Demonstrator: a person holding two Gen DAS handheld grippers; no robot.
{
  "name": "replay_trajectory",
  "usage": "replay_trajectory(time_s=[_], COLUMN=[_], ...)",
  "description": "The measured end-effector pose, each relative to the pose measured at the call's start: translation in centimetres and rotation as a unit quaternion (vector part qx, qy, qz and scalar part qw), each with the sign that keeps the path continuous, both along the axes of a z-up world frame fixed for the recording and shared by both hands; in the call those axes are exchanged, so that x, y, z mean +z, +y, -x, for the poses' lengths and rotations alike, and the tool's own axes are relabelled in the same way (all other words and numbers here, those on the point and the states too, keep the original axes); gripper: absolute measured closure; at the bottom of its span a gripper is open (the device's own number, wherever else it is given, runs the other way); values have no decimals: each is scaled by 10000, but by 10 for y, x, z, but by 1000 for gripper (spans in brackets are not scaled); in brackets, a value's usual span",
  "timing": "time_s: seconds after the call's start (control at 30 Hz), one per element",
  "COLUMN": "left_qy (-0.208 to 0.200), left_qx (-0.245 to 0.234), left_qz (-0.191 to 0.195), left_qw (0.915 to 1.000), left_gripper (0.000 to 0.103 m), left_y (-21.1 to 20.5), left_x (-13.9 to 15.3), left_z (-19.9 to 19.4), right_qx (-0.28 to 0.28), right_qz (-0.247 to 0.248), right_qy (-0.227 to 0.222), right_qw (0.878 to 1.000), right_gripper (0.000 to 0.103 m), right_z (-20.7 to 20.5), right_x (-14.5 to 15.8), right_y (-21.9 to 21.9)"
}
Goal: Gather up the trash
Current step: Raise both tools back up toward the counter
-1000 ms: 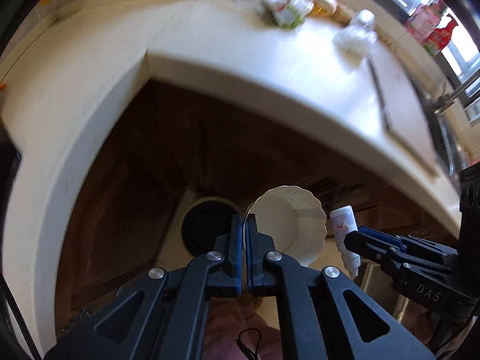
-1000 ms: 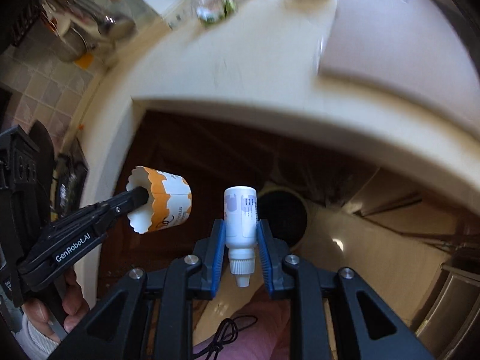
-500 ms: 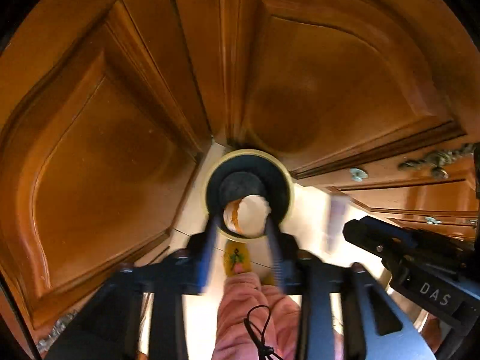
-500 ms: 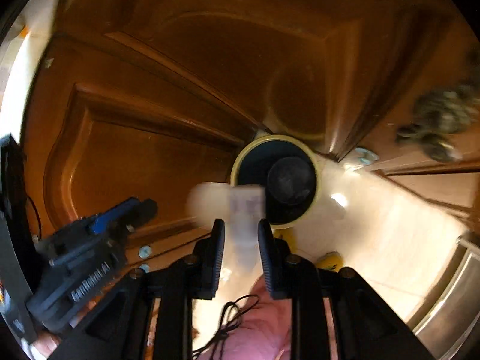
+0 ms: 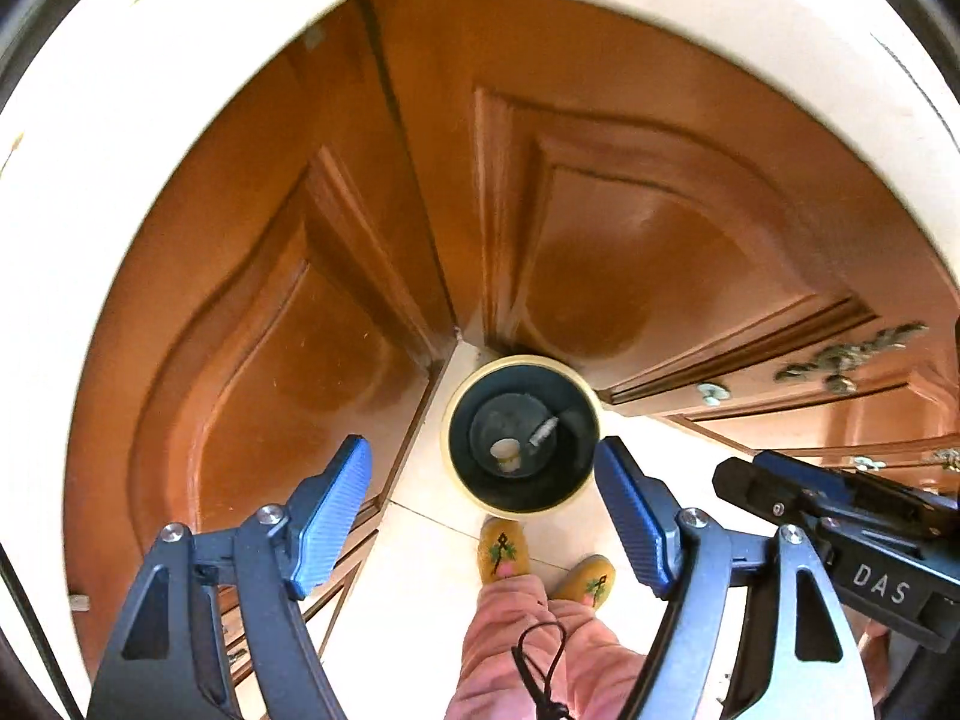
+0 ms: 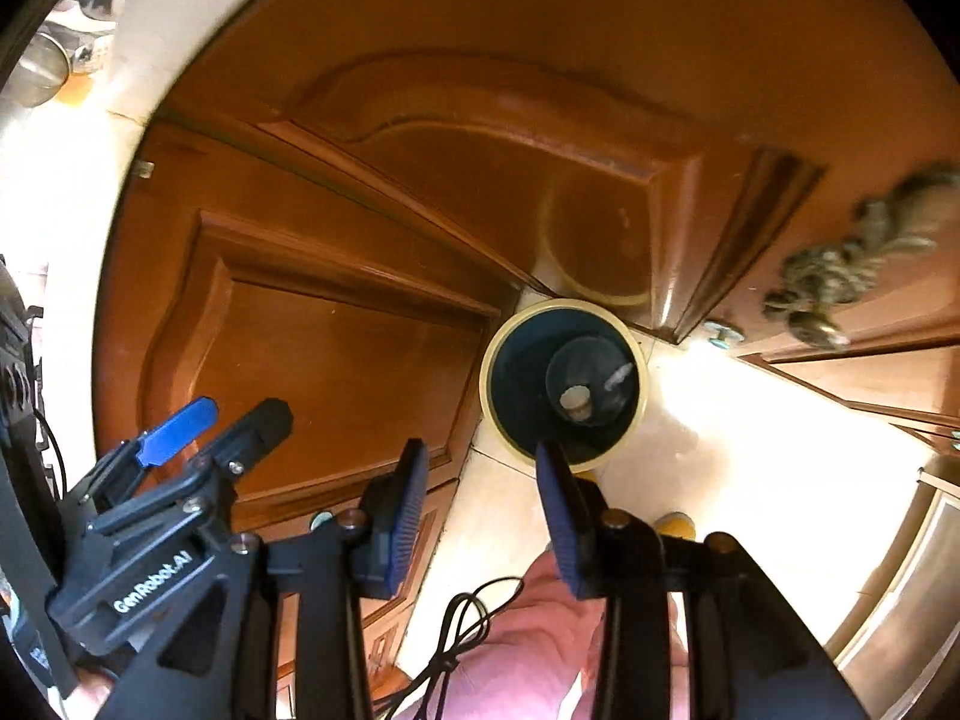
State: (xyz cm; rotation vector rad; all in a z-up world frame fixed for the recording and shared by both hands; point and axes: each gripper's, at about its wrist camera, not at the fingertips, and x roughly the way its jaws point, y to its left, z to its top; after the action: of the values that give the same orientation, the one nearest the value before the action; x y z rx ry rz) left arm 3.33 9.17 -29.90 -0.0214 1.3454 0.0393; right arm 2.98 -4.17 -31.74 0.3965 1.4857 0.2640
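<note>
A round trash bin with a cream rim and dark inside stands on the floor in the cabinet corner. It also shows in the right wrist view. A paper cup and a small white bottle lie at its bottom; they also show in the right wrist view, the cup and the bottle. My left gripper is open and empty, high above the bin. My right gripper is open and empty, also above the bin. The right gripper shows at the lower right of the left wrist view.
Brown wooden cabinet doors meet in a corner behind the bin. The cream countertop edge curves overhead. The person's yellow slippers and pink trousers stand on the pale tiled floor just in front of the bin.
Both grippers swung down from the counter to above the bin and opened. The paper cup and the white bottle left the jaws and now lie in the bin.
</note>
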Motion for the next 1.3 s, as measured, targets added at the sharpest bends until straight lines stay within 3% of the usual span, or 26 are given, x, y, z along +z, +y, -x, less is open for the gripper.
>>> replay_trajectory(time_s=[0.43,0.7,0.83,1.13,1.3], left_qy=[-294,-842,-1390,-2206,-2639], left_qx=[-337,-603,-808,-1123,-1293], left_qz=[192,383,256,248,202], left_qw=[9988,9939,9867,9686,9556], left_gripper=[28,27,19,18,13], left_y=[-21,-35,-45,-55,-63], left_x=[76,149,195,268,295], left_z=[8,9,7,-13,-27], right_qx=[-56,37,-197,-440,-651], right_qz=[182,371,358,1014,1499], right_qy=[-400,-1478,-1896,-2276,-2757], right_qw=[9990,9883,9810,9675,9472], right_gripper=[65,65,65,65,65], right_z=[10,14,14,8,13], right_x=[74,167,207,282,314], right_y=[-16,-28,-45,-68,-77])
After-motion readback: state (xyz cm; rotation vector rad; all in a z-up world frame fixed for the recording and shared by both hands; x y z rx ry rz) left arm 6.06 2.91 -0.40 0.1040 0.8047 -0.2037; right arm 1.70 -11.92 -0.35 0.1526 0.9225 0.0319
